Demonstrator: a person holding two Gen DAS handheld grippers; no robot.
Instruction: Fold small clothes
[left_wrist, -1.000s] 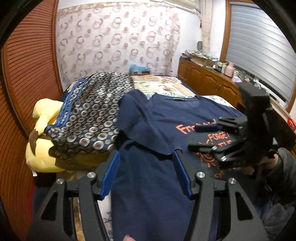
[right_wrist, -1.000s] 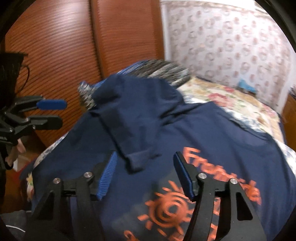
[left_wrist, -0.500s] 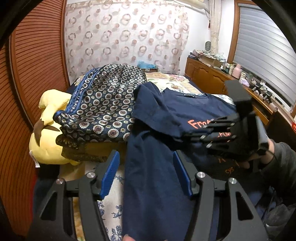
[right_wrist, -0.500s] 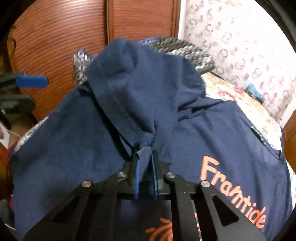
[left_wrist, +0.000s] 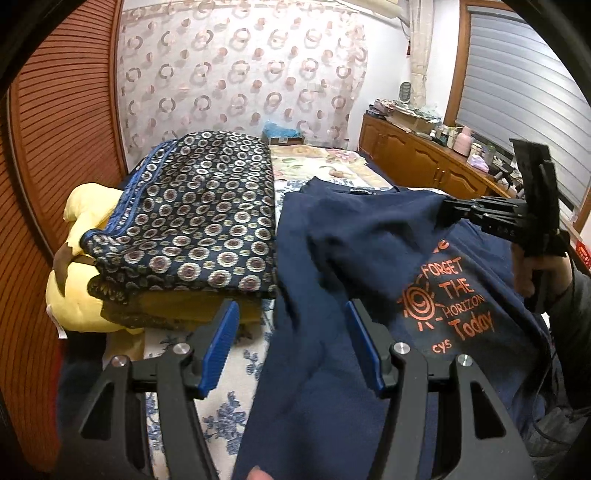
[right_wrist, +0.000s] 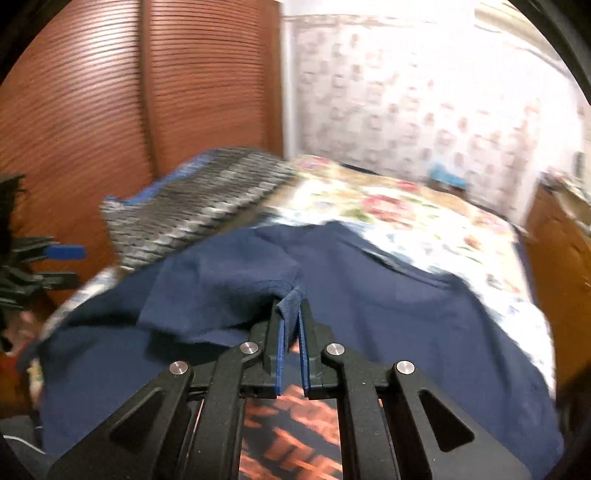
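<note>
Currently the right hand-held gripper (right_wrist: 291, 317) is pinched onto the ribbed hem of the sleeve (right_wrist: 221, 291) of a navy T-shirt (left_wrist: 369, 258), drawing that sleeve across the shirt's body. The T-shirt lies spread on the bed (left_wrist: 236, 369), filling the centre and lower right of the left wrist frame, its orange sun print and lettering facing up. The left hand-held gripper (left_wrist: 291, 347) hangs wide apart, holding nothing, over the shirt's left edge at the bottom centre of that frame.

To do this fold well, the sleeve probably wants laying flat with its hem straight and parallel to the side seam, not dropped in a bunch; the free gripper could press the side edge down so the body does not drag along.

The shirt looks like soft, matte cotton jersey that creases and drapes readily. Beside it, in the left half of the frame, a folded blanket (left_wrist: 199, 221) with a glossy ring pattern and blue border sits on a yellow plush toy (left_wrist: 74, 295). The bed sheet is pale with blue flowers.
</note>
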